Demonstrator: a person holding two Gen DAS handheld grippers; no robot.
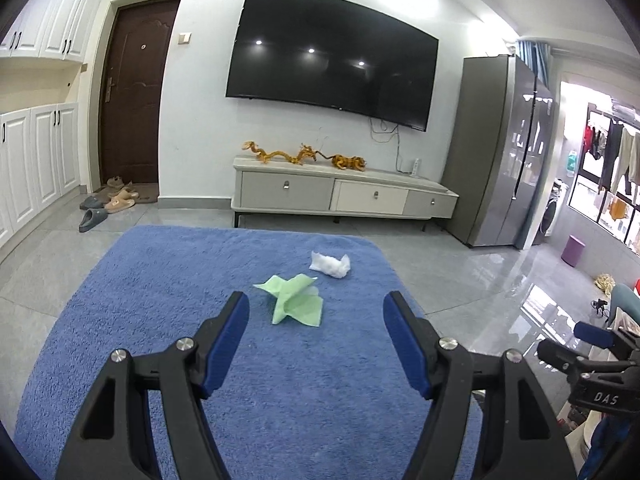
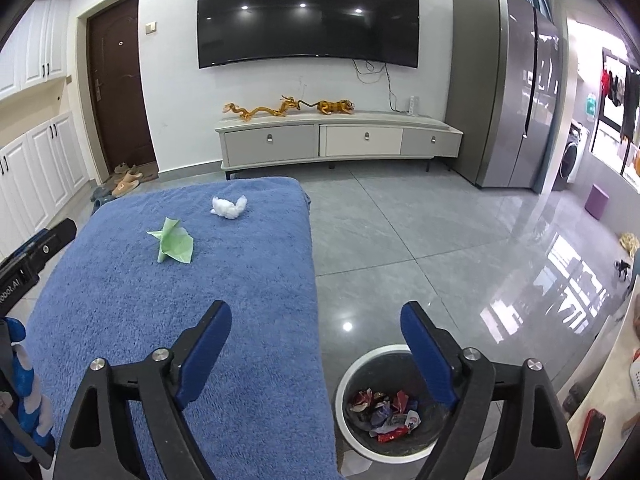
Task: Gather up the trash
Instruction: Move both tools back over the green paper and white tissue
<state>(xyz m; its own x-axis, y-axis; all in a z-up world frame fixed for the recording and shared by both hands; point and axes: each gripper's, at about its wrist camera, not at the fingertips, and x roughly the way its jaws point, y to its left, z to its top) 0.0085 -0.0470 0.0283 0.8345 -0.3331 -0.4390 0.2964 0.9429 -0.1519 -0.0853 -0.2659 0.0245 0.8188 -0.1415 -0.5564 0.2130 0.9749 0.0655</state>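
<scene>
Nothing is held: the left gripper is spread partly open and the right gripper wider, above the trash bin. The green paper is found just ahead of the left jaws, nearly centred, on the blue towel; the white tissue lies beyond. The left hand is judged nearer.

**Where my two cameras look**

My left camera sits just behind my left gripper and looks down over the blue towel, close up. The TV fills the upper middle of the frame.

My right camera sits behind my right gripper. It looks the same way, with the towel on the left and the trash bin at the bottom right.

Both views share the towel, the green paper, the white wad and the TV wall.
</scene>
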